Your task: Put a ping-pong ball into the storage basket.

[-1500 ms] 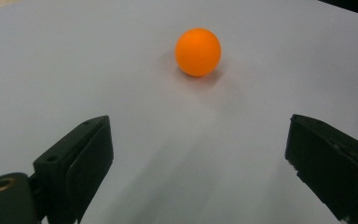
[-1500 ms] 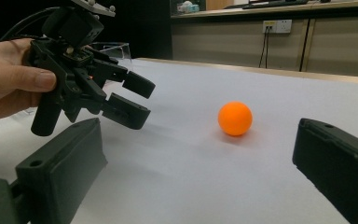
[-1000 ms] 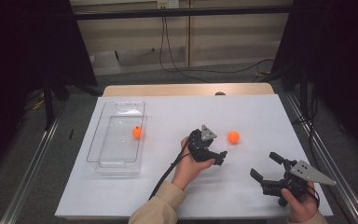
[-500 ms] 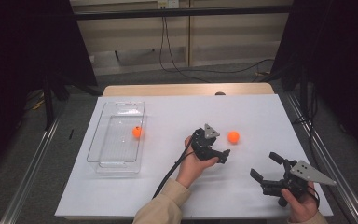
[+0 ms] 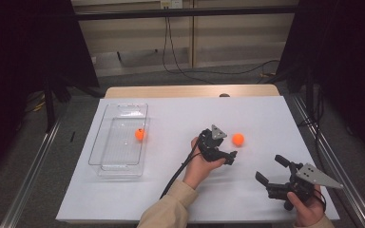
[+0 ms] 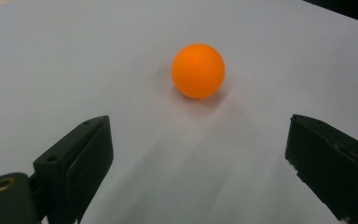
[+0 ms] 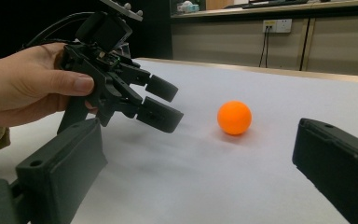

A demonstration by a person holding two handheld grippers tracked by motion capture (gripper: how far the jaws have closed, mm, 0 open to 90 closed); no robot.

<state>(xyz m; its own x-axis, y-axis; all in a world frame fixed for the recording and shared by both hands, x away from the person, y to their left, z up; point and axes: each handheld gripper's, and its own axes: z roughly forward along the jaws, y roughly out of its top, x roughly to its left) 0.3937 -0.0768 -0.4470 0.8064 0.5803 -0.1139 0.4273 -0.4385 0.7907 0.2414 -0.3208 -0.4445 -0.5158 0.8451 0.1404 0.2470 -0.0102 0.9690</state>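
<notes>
The left gripper point(image 5: 232, 153) sits near the middle of the table, its jaws spread wide with nothing between them, and they point straight at the orange ball point(image 5: 238, 139). In the left gripper view the ball point(image 6: 198, 71) lies just ahead of the two black jaws, centred between them but beyond their tips, resting on the white sheet with a soft shadow under it. No contact: the ball is free on the table, near the jaw tips.

From the right gripper view, the left gripper point(image 7: 161, 105) comes in from the side, held in a hand point(image 7: 25, 88), one jaw above the other, both angled down toward the ball point(image 7: 234, 117). There is a clear gap between the jaws and the ball.

The right gripper point(image 5: 270, 172) rests lower on the right side of the table, well apart from the ball. Its jaws also stand wide, gripping nothing, and its grey plate points toward the table's right edge.

Farther out, a clear plastic tray point(image 5: 105, 160) lies on the left part of the white table point(image 5: 171, 114). A second orange ball point(image 5: 139, 134) sits inside the tray, by its right wall. A black cable trails from the left gripper back along the sleeve point(image 5: 166, 211) toward the table's near edge.
</notes>
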